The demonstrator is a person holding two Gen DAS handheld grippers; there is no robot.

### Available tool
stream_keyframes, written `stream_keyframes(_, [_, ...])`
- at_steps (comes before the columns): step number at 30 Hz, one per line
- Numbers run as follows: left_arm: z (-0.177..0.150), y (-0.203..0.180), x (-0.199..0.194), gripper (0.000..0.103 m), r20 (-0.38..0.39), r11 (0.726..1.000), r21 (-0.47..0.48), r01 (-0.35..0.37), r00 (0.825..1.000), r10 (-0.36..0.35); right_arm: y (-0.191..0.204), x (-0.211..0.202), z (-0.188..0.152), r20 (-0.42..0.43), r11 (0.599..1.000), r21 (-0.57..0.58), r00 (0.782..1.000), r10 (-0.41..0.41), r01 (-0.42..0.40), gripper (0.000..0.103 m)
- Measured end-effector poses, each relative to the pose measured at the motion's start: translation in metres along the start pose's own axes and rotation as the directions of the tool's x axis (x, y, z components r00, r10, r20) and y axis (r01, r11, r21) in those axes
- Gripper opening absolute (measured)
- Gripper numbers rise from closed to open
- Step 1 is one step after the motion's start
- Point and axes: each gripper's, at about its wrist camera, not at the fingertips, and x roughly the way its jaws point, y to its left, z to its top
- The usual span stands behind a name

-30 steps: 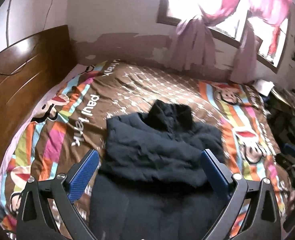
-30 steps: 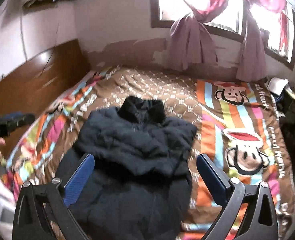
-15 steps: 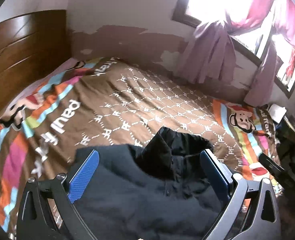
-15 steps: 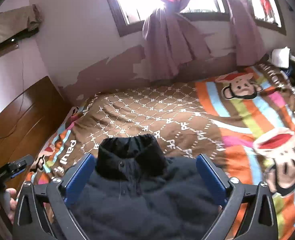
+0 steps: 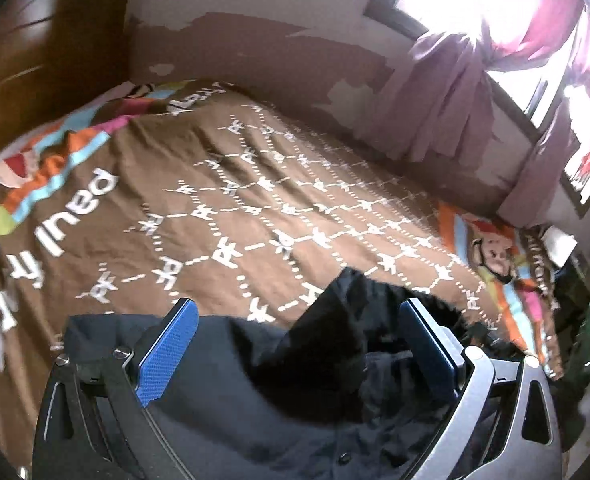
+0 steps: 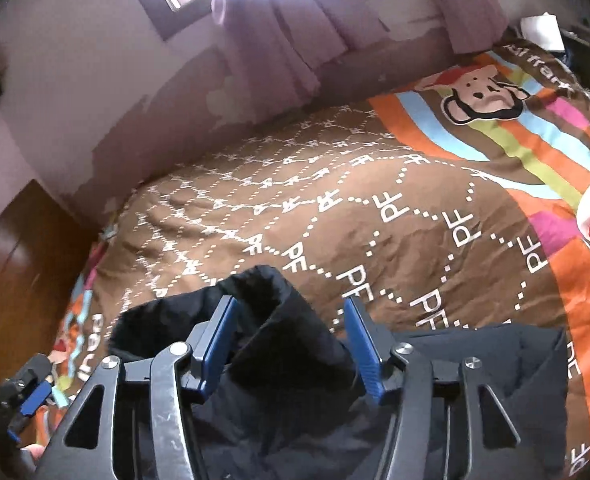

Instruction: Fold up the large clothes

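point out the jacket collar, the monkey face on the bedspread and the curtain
jacket collar (image 6: 271, 300), right wrist view, raised rim
monkey face (image 6: 481, 94), right wrist view, its muzzle
curtain (image 5: 447, 96), left wrist view, gathered folds

Between my blue ribbed finger pads (image 6: 365, 350) lies the dark navy padded jacket (image 6: 295, 344); beyond my fingertips the brown bedspread (image 6: 375, 208) carries white dotted lattice and letters; off to their right run orange, blue, green and pink stripes; further ahead hang mauve-pink curtains (image 5: 447, 92).
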Motion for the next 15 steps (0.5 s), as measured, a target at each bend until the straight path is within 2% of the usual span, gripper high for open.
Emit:
stream_keyframes(1, [0.0,-0.002,0.005,0.098,-0.001,1.0,0.004,0.007,1.0,-0.007,0.0,0.003,-0.002,-0.005,1.0,-0.005,1.0,-0.001,0.001,0.053])
stream_keyframes(3, [0.0,-0.009,0.017,0.081,-0.019,1.0,0.026,0.008,1.0,-0.007,-0.003,0.011,-0.005,-0.016,1.0,-0.001,1.0,0.02,-0.02,0.051])
stream_keyframes(4, [0.0,-0.011,0.021,0.067,-0.027,0.999,0.033,0.005,1.0,-0.005,-0.004,0.013,-0.006,-0.019,1.0,-0.002,1.0,0.022,-0.022,0.044])
stream_keyframes(5, [0.0,-0.013,0.024,0.06,-0.037,0.999,0.036,-0.006,0.999,0.008,-0.008,0.014,-0.007,-0.019,1.0,-0.002,0.999,0.029,-0.029,0.038])
stream_keyframes(9, [-0.001,-0.018,0.038,0.052,-0.047,0.999,0.047,-0.012,0.999,0.015,-0.02,0.015,-0.01,-0.031,0.995,0.012,0.995,0.095,-0.095,0.031])
stream_keyframes(12, [-0.005,-0.021,0.05,0.024,-0.082,0.998,0.067,-0.021,0.996,0.027,-0.027,0.016,-0.011,-0.04,0.989,0.026,0.988,0.149,-0.148,0.02])
stream_keyframes(13, [-0.006,-0.022,0.053,0.009,-0.091,0.997,0.072,-0.022,0.995,0.028,-0.027,0.015,-0.012,-0.04,0.988,0.019,0.987,0.157,-0.156,0.014])
stream_keyframes(15, [-0.011,-0.023,0.047,0.005,-0.066,0.997,0.074,-0.019,0.998,0.023,-0.027,0.012,-0.015,-0.044,0.987,-0.006,0.986,0.158,-0.158,0.01])
